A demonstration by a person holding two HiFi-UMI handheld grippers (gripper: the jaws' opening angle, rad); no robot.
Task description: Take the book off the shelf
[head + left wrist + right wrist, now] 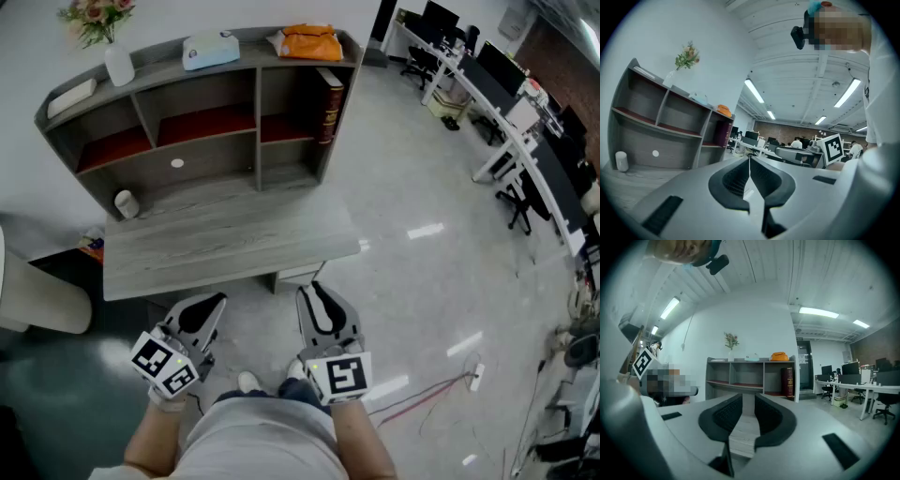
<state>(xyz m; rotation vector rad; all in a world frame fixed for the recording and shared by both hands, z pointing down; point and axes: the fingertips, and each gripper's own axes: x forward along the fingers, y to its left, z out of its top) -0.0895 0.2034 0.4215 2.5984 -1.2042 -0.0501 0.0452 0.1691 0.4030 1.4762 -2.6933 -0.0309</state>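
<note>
The book [329, 103] stands upright in the upper right-hand compartment of the shelf [255, 112]. It is pressed against the shelf's right side wall, with its dark spine turned out toward me. Its long axis runs straight up and down, so the free edge I can reach is the spine. The open part of the compartment lies to the book's left. An orange bag [311, 42] lies on the top board just above it.

The shelf sits at the far edge of the table [234, 234], and both my tools hang low at the near edge, close to my body. The whole tabletop lies between them and the book.

My right hand-held gripper [317, 292] lines up almost directly below the book in the head view. In the right gripper view the book sits a little right of the jaw line. The right gripper's jaws are drawn in as far as they go, with nothing in them. My left hand-held gripper [216, 302] is further off to the side, and its pads meet with nothing held.

I judge the right one the nearer and better placed. It would have to open, travel forward over the table and up, and turn so the jaws can straddle the spine.
</note>
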